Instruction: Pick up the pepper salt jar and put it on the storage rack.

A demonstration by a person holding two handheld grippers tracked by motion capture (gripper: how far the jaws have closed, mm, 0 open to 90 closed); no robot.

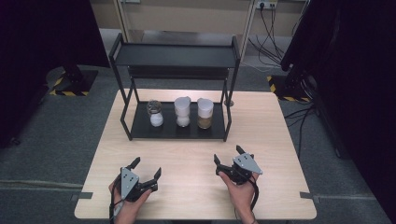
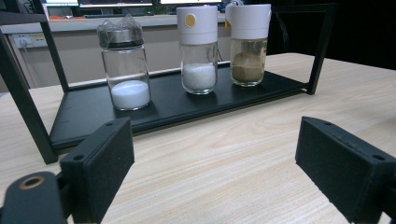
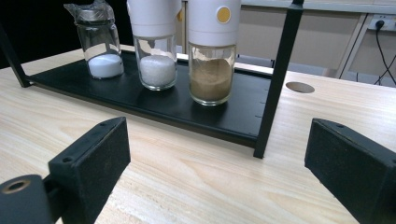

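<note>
We hold 2 tongs over the near half of the table (image 1: 196, 186), both aimed at the black rack (image 1: 140, 133) straight ahead. The relation that matters: all 3 jars sit on the rack's bottom shelf, well apart from both tongs, ahead and beyond the shelf's front lip, w/ bare wood between. The right gripper (image 1: 232, 162) is closer to the brown-powder jar (image 3: 211, 70), which stands ahead and slightly left of centre btwn its jaws in the right gripper view; the rack's front right post (image 3: 275, 79) rises just right of that jar, so approach room on that side is tight. The left gripper (image 1: 147, 169) faces the foil-capped jar (image 2: 126, 70), ahead and left of centre btwn its jaws, holding white powder; the middle jar (image 2: 199, 51), white cap, white grains, stands just right of it. Each jar's long axis is upright, so we judge a level, side-on grasp around the glass suits best. Jaws on both tongs are spread wide, nothing btwn them; the black pads (image 3: 93, 158) frame open table. Hand pose: the left hand (image 1: 122, 203) and right hand (image 1: 240, 189) come in from our side, wrists low, tongs roughly level and pointing forward, the right angled a bit inward. In our view the right hand is best placed for the first reach, the brown-powder jar being its likeliest target, tho the post may snag its outer jaw.
</note>
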